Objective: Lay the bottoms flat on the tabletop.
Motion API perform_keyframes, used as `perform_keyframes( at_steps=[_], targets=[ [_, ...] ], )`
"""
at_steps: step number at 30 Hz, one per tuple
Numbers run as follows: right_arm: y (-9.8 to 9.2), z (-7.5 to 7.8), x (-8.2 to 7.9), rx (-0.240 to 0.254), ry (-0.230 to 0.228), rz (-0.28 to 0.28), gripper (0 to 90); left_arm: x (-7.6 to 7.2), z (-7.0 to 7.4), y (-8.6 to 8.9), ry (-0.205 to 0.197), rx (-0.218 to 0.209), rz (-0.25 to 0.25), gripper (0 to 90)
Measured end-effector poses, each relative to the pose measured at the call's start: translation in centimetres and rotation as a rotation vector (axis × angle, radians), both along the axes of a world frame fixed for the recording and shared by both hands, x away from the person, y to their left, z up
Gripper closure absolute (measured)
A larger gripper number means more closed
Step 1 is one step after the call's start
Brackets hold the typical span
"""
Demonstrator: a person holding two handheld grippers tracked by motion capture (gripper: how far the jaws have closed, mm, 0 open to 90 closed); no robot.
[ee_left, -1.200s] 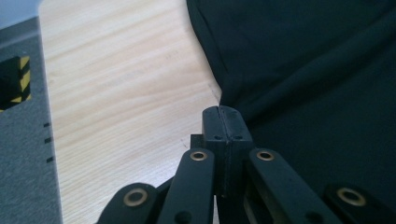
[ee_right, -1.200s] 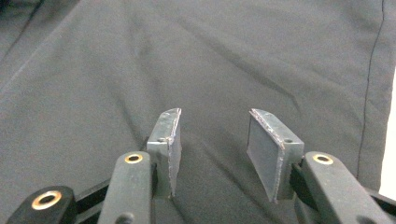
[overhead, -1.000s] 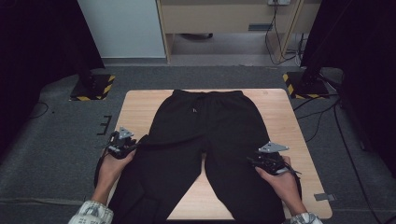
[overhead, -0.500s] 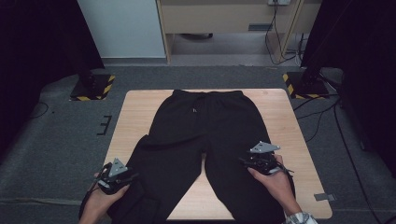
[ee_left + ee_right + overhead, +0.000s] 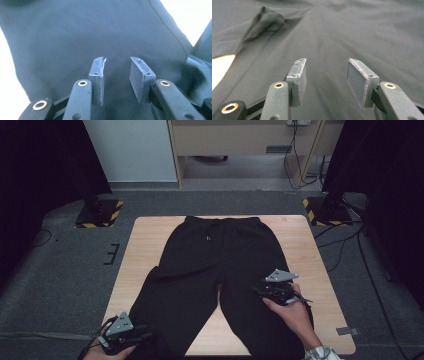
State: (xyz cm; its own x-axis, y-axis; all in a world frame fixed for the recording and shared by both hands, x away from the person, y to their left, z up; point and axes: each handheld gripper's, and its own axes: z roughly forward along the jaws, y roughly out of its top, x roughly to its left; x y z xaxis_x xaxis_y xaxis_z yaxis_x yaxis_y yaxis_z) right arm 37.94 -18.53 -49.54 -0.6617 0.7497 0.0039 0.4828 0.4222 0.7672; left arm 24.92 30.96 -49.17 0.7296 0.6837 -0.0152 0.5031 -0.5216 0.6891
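Observation:
Black trousers (image 5: 220, 255) lie flat on the wooden table (image 5: 142, 245), waistband at the far side and legs toward me. My left gripper (image 5: 145, 338) is at the near left corner of the table, beside the lower end of the left trouser leg (image 5: 82, 32). It is open, its jaws have just been closing a little, and nothing is between them (image 5: 117, 61). My right gripper (image 5: 256, 292) hovers over the right trouser leg (image 5: 352, 32). It is open and has just opened slightly further, with only cloth beyond its tips (image 5: 327, 61).
The table stands on grey carpet. Yellow-and-black striped stand bases sit on the floor at the far left (image 5: 99, 214) and far right (image 5: 327, 210). Cables (image 5: 345, 245) trail along the right side. A small fold of cloth (image 5: 267, 21) rises near the crotch.
My left gripper has slid down along the left trouser leg to the table's near corner. The right gripper shifted slightly inward over the right leg.

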Motion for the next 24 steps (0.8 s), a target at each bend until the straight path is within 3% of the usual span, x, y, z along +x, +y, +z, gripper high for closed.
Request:
perform_keyframes(
  at_steps=[2,3,4,5,6,8,9,10,11,14,17,24],
  targets=[
    [0.5,0.0,0.0,0.0,0.0,0.005,49.1,0.5,0.1,0.2,-0.01,0.012,0.027,62.0],
    [1.4,0.0,0.2,-0.008,0.005,0.025,47.7,1.8,0.2,0.5,-0.035,0.007,0.095,60.4],
    [2.0,0.0,0.3,-0.013,0.006,0.033,47.2,1.8,0.2,0.5,-0.035,0.007,0.095,57.4],
    [2.4,0.0,0.3,-0.012,0.01,0.04,46.9,3.3,0.0,0.5,-0.065,0.048,0.162,53.2],
    [2.9,-0.1,0.3,-0.008,0.012,0.044,46.4,4.0,-0.3,0.6,-0.07,0.051,0.195,50.5],
    [3.3,-0.1,0.3,-0.01,0.013,0.055,46.3,4.7,-0.5,0.8,-0.075,0.05,0.218,49.9],
    [4.1,-0.4,0.3,-0.02,0.015,0.07,46.2,5.7,-1.0,1.0,-0.08,0.062,0.279,46.1],
    [4.1,-0.4,0.3,-0.02,0.015,0.07,46.2,5.7,-1.0,1.0,-0.08,0.062,0.279,44.3],
    [4.6,-0.6,0.3,-0.032,0.022,0.082,46.2,6.4,-1.4,1.1,-0.089,0.059,0.315,43.1],
    [4.9,-0.8,0.3,-0.037,0.028,0.087,46.2,7.1,-1.8,1.3,-0.083,0.071,0.338,41.2],
    [5.3,-0.9,0.2,-0.039,0.032,0.094,46.2,8.1,-2.7,1.4,-0.022,0.067,0.334,43.3],
    [4.7,-1.1,0.5,-0.046,0.037,0.076,45.5,7.5,-2.8,0.9,-0.002,0.052,0.283,70.0]
  ],
)
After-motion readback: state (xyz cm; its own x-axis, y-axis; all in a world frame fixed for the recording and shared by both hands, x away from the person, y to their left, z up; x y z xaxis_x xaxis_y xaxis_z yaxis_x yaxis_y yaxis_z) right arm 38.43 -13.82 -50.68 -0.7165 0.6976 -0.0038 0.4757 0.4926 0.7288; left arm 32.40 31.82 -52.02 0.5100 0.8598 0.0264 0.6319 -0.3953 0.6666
